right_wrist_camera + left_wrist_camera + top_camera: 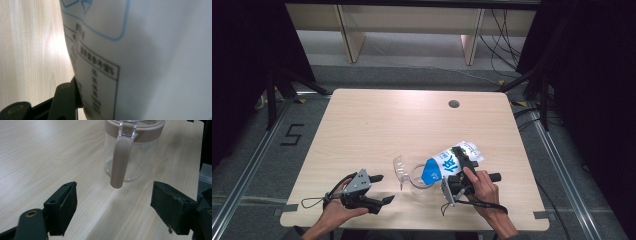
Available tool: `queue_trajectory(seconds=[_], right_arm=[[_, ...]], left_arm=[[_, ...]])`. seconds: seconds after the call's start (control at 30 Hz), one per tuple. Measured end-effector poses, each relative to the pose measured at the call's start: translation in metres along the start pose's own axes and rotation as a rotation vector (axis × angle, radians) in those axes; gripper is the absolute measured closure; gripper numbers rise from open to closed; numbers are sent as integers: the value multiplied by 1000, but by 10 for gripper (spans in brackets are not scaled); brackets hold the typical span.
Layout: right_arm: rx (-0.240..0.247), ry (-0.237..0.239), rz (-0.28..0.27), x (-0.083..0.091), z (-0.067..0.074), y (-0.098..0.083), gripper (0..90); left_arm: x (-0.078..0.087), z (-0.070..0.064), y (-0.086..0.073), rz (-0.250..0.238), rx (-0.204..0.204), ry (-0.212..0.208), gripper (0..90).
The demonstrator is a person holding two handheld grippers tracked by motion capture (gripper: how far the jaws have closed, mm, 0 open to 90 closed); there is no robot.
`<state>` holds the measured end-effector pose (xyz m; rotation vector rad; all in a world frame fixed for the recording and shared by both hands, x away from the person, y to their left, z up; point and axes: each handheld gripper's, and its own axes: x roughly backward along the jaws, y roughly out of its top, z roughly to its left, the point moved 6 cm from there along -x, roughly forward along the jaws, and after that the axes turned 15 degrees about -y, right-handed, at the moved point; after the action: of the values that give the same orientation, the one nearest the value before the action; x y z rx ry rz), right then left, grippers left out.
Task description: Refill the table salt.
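Observation:
A blue and white milk carton (451,162) is tilted with its top end down over a clear glass jug (416,176) near the table's front middle. My right gripper (463,161) is shut on the carton's body. In the right gripper view the carton's printed side (150,62) is pressed against one black finger (65,98), and the other finger is hidden. My left gripper (384,188) rests open near the front left and points at the jug. In the left gripper view the jug (130,152) and its pinkish handle (120,162) stand just beyond the wide-open left gripper (113,205).
The jug's clear lid (399,167) stands flipped open on its left side. The light wooden table (377,120) has a round cable hole (454,104) at the back right. Dark curtains and floor cables surround the table.

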<state>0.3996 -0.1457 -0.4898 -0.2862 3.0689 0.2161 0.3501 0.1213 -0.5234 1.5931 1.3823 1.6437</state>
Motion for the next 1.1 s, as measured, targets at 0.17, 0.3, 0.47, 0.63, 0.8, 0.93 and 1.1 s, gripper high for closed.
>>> queue_trajectory(seconds=[0.17, 0.3, 0.47, 0.63, 0.8, 0.93, 1.1], right_arm=[[-5, -6, 12, 1, 2, -1, 493], [86, -29, -33, -1, -4, 1, 493], [60, -26, -29, -1, -2, 1, 495], [113, -29, -45, -2, -6, 2, 495], [51, -18, -21, 0, -1, 1, 495], [66, -38, -45, -2, -2, 2, 495], [66, -30, -46, -2, -1, 2, 496]], left_arm=[[0, 0, 1, 3, -21, -9, 208], [0, 1, 0, 6, -17, -4, 208], [0, 1, 0, 8, -25, -6, 207], [0, 1, 0, 6, -17, -4, 207], [0, 0, 1, 2, -17, -7, 207], [0, 1, 0, 6, -17, -3, 208], [0, 0, 0, 5, -18, -4, 207]])
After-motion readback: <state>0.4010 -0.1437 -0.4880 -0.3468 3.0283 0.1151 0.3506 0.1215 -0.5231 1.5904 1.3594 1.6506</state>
